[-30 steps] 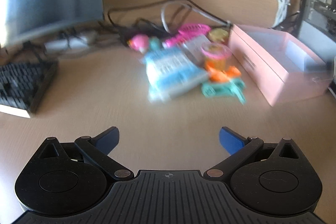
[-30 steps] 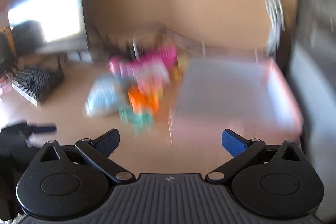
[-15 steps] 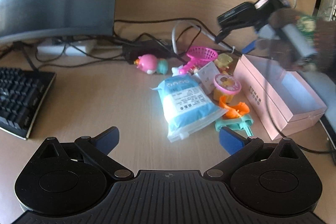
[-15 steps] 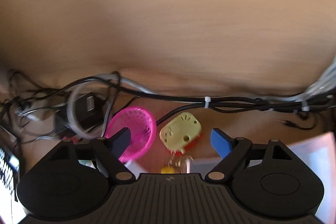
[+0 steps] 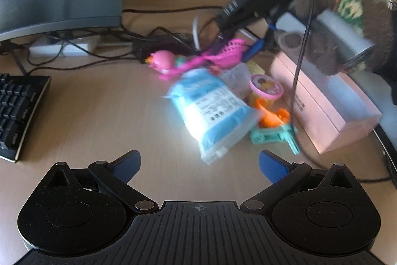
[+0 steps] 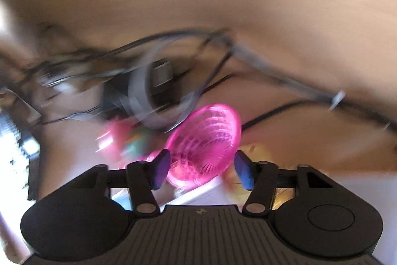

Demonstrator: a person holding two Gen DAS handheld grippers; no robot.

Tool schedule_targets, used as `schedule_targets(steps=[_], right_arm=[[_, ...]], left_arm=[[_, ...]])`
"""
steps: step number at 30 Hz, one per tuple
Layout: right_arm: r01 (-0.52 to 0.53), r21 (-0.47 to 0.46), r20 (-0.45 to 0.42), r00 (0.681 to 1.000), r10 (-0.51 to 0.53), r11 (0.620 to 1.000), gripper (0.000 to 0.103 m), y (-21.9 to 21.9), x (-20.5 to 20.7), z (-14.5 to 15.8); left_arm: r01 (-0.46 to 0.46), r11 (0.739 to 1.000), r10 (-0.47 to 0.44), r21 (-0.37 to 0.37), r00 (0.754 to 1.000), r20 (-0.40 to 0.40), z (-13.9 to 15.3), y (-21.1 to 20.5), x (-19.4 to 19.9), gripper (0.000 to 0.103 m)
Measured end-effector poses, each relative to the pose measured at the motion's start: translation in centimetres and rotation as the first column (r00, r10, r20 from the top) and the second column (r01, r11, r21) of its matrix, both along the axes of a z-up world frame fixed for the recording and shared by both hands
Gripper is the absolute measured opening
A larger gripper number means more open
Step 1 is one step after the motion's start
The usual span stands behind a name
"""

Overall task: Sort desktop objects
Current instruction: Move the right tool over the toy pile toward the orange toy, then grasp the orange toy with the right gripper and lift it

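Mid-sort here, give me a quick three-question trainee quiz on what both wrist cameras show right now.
1. True or false: the right gripper has the pink basket between its closing jaws.
2. Multiple choice: what lies directly against the blue-and-white packet on the side toward the pink box? A) a keyboard B) an orange toy C) a monitor
3. Fill in: the left gripper is ____ and holds nothing.

Key: 1 true, though blur hides whether the pads touch it yet. 2 B, the orange toy. 3 open.
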State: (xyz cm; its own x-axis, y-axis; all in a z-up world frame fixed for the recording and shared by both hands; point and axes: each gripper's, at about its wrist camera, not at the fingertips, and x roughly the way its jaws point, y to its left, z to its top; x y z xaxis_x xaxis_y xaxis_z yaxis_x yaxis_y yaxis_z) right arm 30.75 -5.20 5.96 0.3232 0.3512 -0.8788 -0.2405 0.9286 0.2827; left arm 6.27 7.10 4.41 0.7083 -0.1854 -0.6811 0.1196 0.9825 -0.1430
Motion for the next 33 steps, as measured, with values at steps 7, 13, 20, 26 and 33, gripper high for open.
schedule_targets(steps=[7, 13, 20, 26, 33], right_arm=[[-0.008, 0.126, 0.292, 0.956, -0.029, 0.992, 0.075, -6.9, -13.8, 6.4], [0.035, 0.052, 0.242, 0.969, -0.047, 0.998, 0.08, -13.3, -22.2, 2.7], [0.137, 0.051, 0.329, 0.933, -0.146, 0.989, 0.082, -15.3, -20.1, -0.6], [-0.001, 0.071, 0.373, 0.928, -0.025, 0.997, 0.081, -10.3, -18.3, -1.5], [-0.068, -0.096, 0.404, 0.909, 0.101, 0.993, 0.05, -4.1, -17.0, -4.6]], left_arm=[[0.035, 0.998, -0.033, 0.059, 0.999, -0.026, -0.5, -2.7, -1.8, 0.103], [-0.006, 0.998, 0.011, 0.069, 0.997, -0.079, -1.0, -3.0, -3.0, 0.103], [-0.015, 0.993, 0.021, 0.12, 0.999, -0.047, 0.7, -3.2, -4.6, 0.103], [-0.057, 0.986, 0.065, 0.159, 0.997, -0.046, 1.4, -2.3, -5.7, 0.103], [-0.081, 0.981, 0.097, 0.178, 0.992, -0.085, 0.7, -1.8, -5.7, 0.103]])
